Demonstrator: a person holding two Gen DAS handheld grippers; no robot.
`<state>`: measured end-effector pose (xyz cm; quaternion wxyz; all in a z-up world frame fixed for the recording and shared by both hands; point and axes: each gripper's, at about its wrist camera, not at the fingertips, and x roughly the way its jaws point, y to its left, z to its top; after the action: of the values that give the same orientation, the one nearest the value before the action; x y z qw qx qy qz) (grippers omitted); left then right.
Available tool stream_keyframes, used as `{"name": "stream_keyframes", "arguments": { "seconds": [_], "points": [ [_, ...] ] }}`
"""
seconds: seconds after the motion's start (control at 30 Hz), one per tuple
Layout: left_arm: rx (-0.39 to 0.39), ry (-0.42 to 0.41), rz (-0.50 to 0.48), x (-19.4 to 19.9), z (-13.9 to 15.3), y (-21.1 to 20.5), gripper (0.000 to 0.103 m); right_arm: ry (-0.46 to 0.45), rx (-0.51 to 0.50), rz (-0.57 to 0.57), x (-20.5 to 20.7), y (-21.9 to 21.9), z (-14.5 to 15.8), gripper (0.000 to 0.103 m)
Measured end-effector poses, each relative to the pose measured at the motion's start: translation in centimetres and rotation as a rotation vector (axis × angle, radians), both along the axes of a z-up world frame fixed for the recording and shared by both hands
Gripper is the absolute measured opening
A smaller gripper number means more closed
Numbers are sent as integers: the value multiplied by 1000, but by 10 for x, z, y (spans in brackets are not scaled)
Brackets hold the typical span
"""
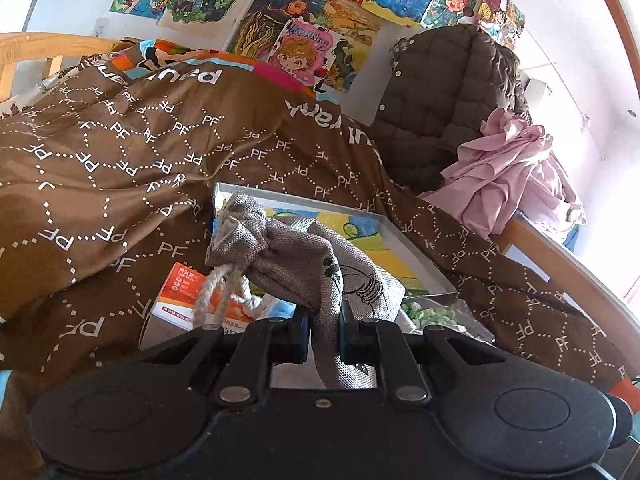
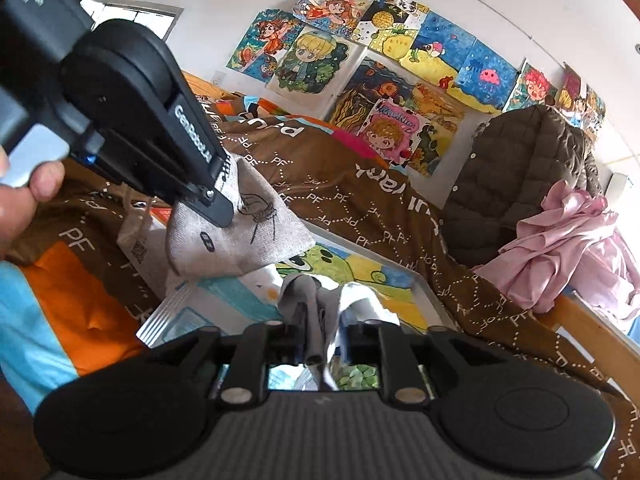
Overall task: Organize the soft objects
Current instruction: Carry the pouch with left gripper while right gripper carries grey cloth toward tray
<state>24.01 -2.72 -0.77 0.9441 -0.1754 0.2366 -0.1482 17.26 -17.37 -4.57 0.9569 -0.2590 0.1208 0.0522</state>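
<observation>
My left gripper (image 1: 325, 320) is shut on a grey linen drawstring pouch (image 1: 304, 264) with a black line drawing. The pouch's white cord (image 1: 216, 292) hangs off its gathered neck at the left. The right wrist view shows that same left gripper (image 2: 224, 212) at the upper left, held by a hand (image 2: 24, 196), with the pouch (image 2: 240, 236) hanging above a framed cartoon picture (image 2: 360, 272). My right gripper (image 2: 330, 320) stands low over that picture. A bunched grey and white cloth (image 2: 304, 292) sticks up between its jaws and fills the gap.
A brown quilt (image 1: 160, 152) printed with "PF" covers the bed. On the right lie a dark quilted jacket (image 1: 440, 92) and a crumpled pink garment (image 1: 508, 160). An orange box (image 1: 184, 292) and a bag of green pieces (image 1: 432, 314) sit beside the framed picture (image 1: 400, 236).
</observation>
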Motion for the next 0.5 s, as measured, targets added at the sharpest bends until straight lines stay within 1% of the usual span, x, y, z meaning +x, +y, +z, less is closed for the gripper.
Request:
{"name": "stream_keyframes", "arguments": {
  "seconds": [0.03,0.13,0.23,0.33,0.4,0.47,0.5],
  "points": [
    [-1,5,3,1,-1,0,14,6,-3,-4,0,-1,0,30],
    [0,14,7,4,-4,-2,14,28,-14,-26,-1,-2,1,34],
    [4,15,5,4,-4,-5,14,65,-26,-43,0,-2,5,42],
    [5,16,0,3,-5,-7,14,99,-24,-68,-5,-4,9,43],
    [6,16,-3,3,-4,-8,14,89,-15,-76,-8,-7,13,45],
    [5,15,-7,3,-4,-8,14,75,-9,-83,-9,-8,16,50],
    [6,14,-10,2,-4,-9,14,69,-2,-82,-10,-9,17,52]
  ]
}}
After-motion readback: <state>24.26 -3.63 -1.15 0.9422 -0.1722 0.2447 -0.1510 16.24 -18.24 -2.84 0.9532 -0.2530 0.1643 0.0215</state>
